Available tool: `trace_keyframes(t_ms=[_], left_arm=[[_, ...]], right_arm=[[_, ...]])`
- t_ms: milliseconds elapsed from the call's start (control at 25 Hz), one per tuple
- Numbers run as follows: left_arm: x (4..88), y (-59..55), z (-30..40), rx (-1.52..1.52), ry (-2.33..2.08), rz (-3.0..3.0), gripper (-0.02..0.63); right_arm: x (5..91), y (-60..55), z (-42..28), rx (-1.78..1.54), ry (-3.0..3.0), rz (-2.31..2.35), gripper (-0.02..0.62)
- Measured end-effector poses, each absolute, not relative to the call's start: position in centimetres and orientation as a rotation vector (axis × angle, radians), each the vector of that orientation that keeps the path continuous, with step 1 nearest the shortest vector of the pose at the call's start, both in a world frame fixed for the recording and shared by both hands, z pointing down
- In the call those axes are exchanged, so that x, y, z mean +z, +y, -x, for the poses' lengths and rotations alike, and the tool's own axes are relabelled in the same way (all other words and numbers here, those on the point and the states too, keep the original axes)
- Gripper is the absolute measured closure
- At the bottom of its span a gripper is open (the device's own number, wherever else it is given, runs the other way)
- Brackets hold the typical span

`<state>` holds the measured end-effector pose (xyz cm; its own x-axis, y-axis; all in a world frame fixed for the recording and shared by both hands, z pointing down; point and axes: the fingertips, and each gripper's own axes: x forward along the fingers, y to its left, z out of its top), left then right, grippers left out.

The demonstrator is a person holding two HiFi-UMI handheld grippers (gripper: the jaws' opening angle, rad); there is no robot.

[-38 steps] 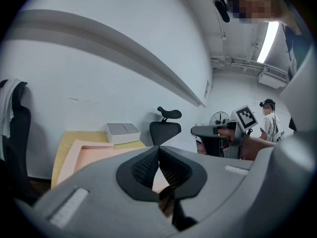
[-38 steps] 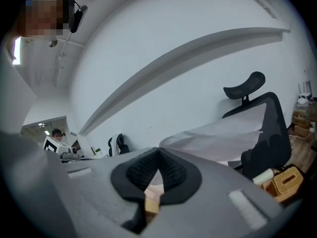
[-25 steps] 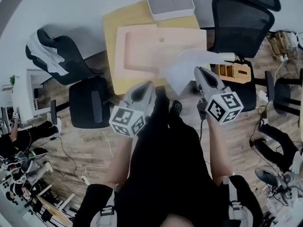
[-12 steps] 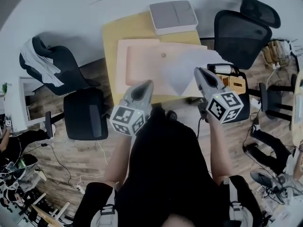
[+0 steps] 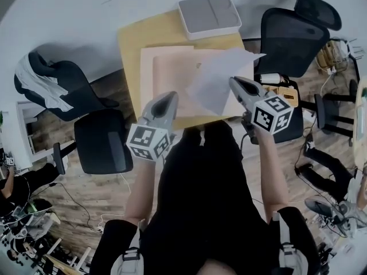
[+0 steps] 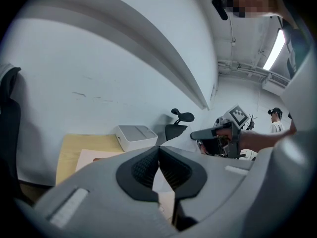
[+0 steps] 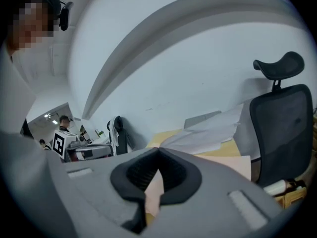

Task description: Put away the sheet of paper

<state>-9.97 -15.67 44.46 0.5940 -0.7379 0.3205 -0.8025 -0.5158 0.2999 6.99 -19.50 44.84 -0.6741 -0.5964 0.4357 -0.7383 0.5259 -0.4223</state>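
Office bench [image 5: 131,44]: your right gripper [image 5: 235,82] jaws clamp the sheet [image 5: 215,76] edge; left gripper [image 5: 170,96] jaws together, empty. A quick swing could slip it.

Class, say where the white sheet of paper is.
Head view, right of centre: the white sheet of paper is pinched by the right hand-held gripper over the pink tray.

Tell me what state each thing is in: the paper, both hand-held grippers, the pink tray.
sheet of paper: in the air above the table, pinched at its near edge
right hand-held gripper: shut on the sheet of paper
left hand-held gripper: shut, empty
pink tray: flat on the table
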Motion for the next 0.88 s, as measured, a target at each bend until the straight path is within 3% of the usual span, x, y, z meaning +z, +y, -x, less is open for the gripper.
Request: trace_keyframes(t_ms=[520, 880], left_arm=[[45.5, -18.7, 9.2, 0.252, -1.22, -2.371, 0.595], [46.7, -20.1, 8.1, 0.269, -1.196, -2.352, 0.595]], right_arm=[[51.1, -21.9, -5.3, 1.005, -2.438, -0.955, 0.594], [56.2, -21.8, -8.2, 1.154, -2.291, -0.93, 0.594]])
